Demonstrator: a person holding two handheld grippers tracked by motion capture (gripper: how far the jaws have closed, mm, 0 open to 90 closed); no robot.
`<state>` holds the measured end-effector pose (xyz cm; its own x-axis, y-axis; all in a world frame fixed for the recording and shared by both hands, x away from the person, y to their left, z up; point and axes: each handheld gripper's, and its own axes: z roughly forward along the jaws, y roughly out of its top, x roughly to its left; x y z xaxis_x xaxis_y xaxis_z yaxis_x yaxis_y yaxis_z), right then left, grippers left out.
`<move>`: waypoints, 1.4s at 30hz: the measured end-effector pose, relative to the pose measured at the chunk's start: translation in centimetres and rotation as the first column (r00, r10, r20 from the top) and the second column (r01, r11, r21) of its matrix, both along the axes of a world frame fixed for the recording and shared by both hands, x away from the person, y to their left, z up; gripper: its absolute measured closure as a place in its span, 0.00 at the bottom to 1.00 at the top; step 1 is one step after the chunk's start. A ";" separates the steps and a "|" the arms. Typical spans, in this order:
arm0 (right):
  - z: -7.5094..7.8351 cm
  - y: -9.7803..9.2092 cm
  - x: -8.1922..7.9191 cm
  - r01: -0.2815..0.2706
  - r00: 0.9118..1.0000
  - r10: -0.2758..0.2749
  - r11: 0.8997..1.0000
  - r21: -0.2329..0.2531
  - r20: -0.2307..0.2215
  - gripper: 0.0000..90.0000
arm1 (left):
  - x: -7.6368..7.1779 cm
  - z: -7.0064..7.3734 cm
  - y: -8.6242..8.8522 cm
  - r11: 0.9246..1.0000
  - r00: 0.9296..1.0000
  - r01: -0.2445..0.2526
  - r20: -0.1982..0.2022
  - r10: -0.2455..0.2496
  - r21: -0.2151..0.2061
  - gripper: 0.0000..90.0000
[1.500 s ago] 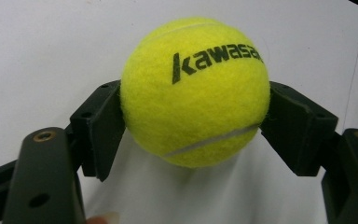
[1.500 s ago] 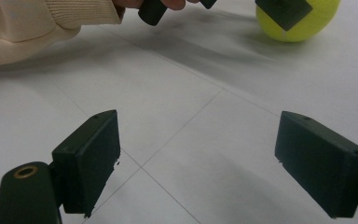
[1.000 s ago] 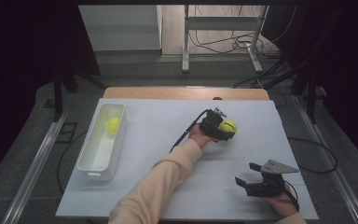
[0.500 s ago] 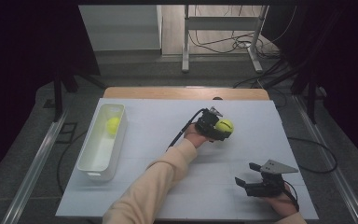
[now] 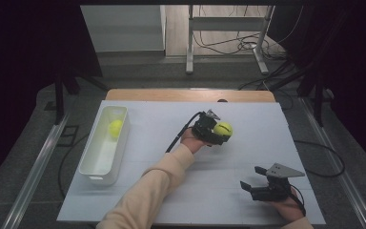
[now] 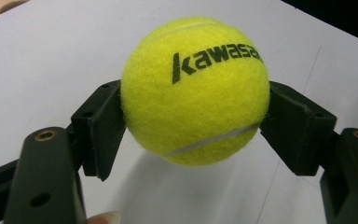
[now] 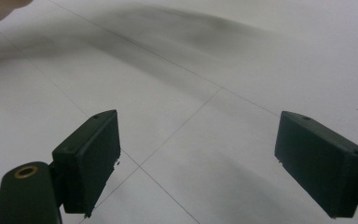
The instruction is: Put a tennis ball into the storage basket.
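A yellow tennis ball [image 6: 193, 88] with black lettering sits between both pads of my left gripper [image 6: 193, 121], which is shut on it just above the white table; its shadow falls below. From above, that ball [image 5: 222, 129] and left gripper [image 5: 218, 133] are at the table's centre right. A second yellow ball [image 5: 115, 128] lies in the white bin [image 5: 91, 165] at the left. My right gripper [image 5: 251, 184] rests near the front right edge, open, with nothing between its fingers [image 7: 89, 156].
The white table sheet [image 5: 152, 191] has faint grid lines. A brown board edge [image 5: 147, 94] runs along the back. Metal rails and cables lie on the floor on both sides and behind.
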<state>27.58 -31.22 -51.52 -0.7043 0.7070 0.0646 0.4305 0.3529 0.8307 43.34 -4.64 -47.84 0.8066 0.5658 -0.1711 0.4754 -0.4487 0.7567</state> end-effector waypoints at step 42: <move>0.0 0.0 0.0 0.007 1.000 -0.007 1.000 -0.010 0.004 0.16 | -2.6 0.7 5.3 0.996 0.998 -0.062 0.009 0.062 -0.057 0.29</move>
